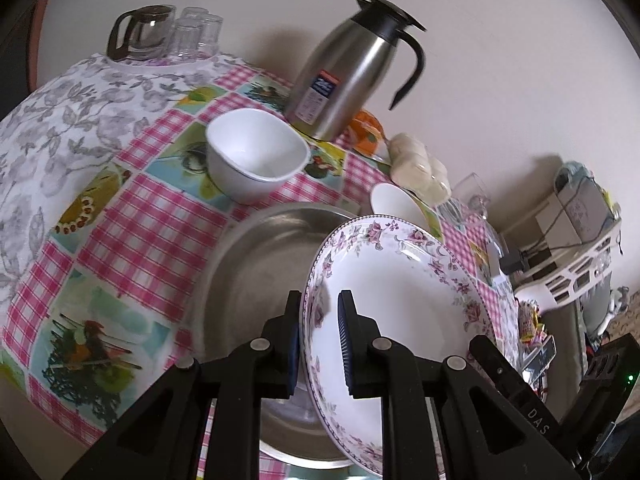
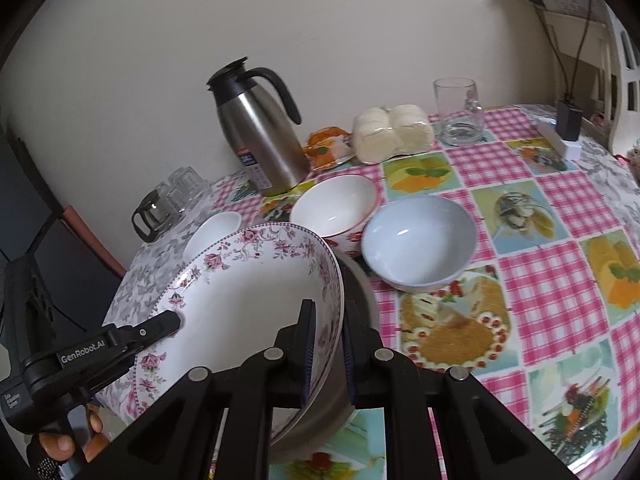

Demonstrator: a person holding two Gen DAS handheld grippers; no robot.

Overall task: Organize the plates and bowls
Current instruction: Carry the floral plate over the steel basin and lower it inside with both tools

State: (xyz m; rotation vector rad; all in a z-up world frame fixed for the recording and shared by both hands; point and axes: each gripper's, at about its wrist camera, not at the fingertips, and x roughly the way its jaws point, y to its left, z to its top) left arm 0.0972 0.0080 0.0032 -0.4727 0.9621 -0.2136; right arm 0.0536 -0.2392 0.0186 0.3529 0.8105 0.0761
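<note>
Flanking floral plate: white bowls, steel flask, steel tray beneath

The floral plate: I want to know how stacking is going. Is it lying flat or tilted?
Tilted: both grippers clamp the floral plate by opposite rims, slanted above the steel tray.

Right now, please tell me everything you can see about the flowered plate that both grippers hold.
The flowered plate is a deep, glossy white dish, ceramic by its look, with pink-purple roses and a fine dotted edge around its rim. It is empty and looks clean. It is tilted, above a round steel tray on the checked tablecloth. The left gripper and the right gripper each clamp its rim on opposite sides. Whether it touches the tray is unclear.
</note>
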